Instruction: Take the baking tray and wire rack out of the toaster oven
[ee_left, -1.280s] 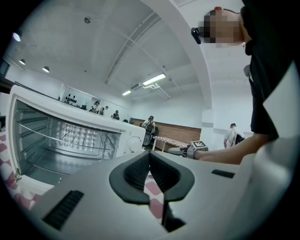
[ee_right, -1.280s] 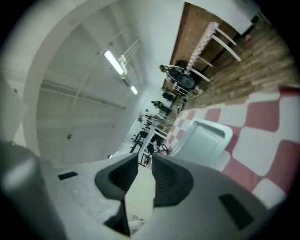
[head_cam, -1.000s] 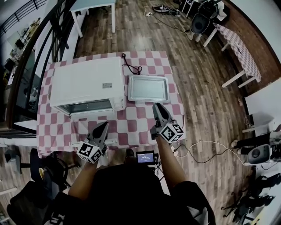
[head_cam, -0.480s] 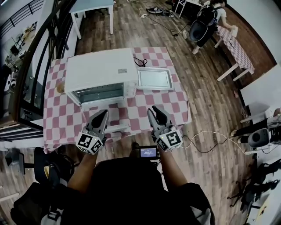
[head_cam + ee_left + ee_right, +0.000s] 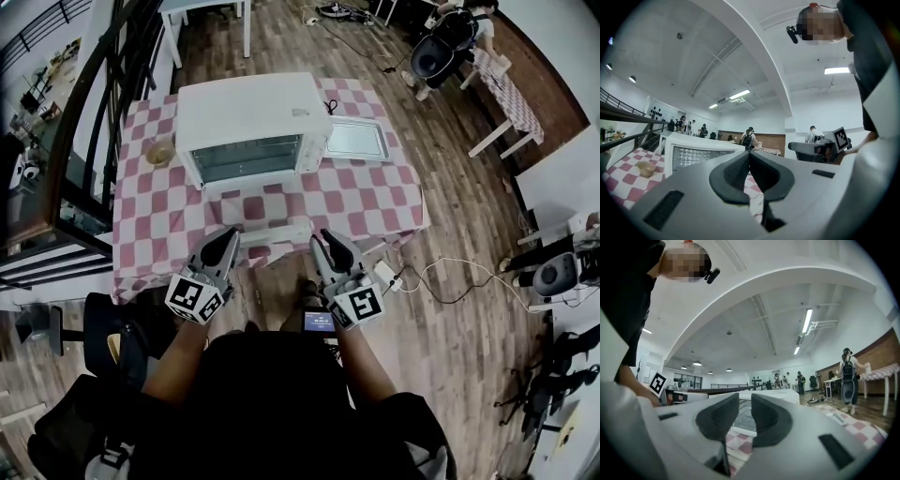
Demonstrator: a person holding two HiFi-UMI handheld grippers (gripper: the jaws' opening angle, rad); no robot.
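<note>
The white toaster oven (image 5: 253,117) stands on the checked table (image 5: 375,202). Its glass door (image 5: 272,234) hangs open toward me. Faint rack lines show in the oven mouth (image 5: 246,157); I cannot make out more inside. The grey baking tray (image 5: 354,139) lies on the table right of the oven. Both grippers hover at the table's near edge, well short of the oven. My left gripper (image 5: 228,240) is shut and empty, as the left gripper view (image 5: 749,154) shows. My right gripper (image 5: 325,240) keeps a narrow gap (image 5: 745,401) with nothing in it.
A small bowl (image 5: 159,152) sits on the table left of the oven. A dark railing (image 5: 84,112) runs along the left. A power strip and cables (image 5: 389,277) lie on the wooden floor at the right. People stand by another table (image 5: 450,37) far back.
Both grippers have drawn back from over the table to its near edge. The right one left the spot by the tray. Oven and tray now sit farther up the view.
</note>
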